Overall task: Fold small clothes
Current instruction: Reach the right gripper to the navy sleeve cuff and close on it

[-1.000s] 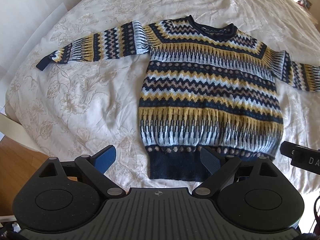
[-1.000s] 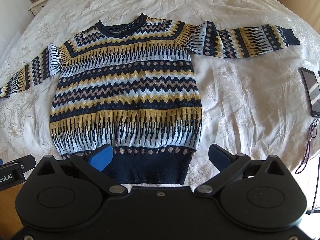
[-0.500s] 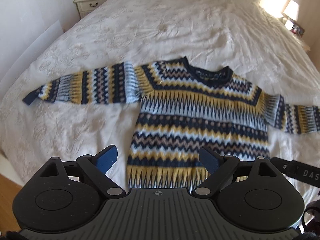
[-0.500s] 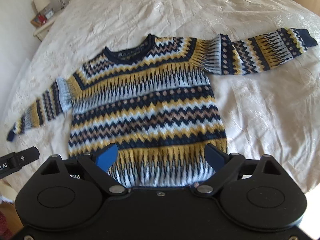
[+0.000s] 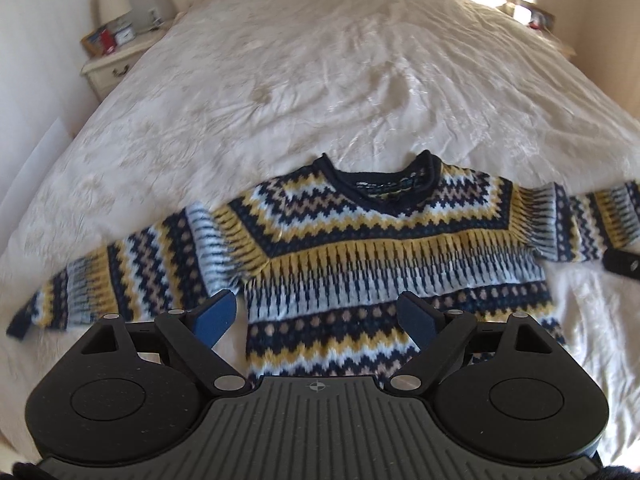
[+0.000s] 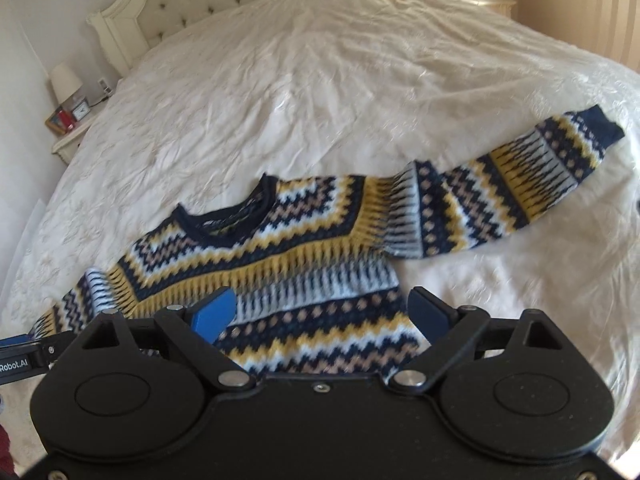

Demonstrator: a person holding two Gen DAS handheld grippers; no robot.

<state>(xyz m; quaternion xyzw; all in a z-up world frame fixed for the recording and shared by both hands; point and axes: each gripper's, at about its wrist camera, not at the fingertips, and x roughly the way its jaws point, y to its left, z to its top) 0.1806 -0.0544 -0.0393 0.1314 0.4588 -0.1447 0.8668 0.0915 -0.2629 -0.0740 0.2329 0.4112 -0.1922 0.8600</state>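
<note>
A knitted sweater (image 5: 380,248) in navy, yellow, white and tan bands lies flat, front up, on a cream bedspread, with both sleeves spread sideways. My left gripper (image 5: 316,304) hovers open over its left chest, near the armpit of the left sleeve (image 5: 120,280), with nothing between the blue pads. My right gripper (image 6: 322,298) stands open above the right side of the sweater (image 6: 280,264), below the right sleeve (image 6: 520,184), and holds nothing. The gripper bodies hide the sweater's lower part and hem.
The bed (image 5: 320,60) stretches far beyond the collar to a tufted headboard (image 6: 192,0). A nightstand (image 5: 112,64) with a lamp (image 5: 114,2) stands at the left. A dark part of the other gripper shows at the right edge (image 5: 620,266).
Both grippers have travelled from the hem up over the sweater's body toward the shoulders. The hem has slipped out of view beneath them, and the headboard has come into view. The sweater lies unmoved.
</note>
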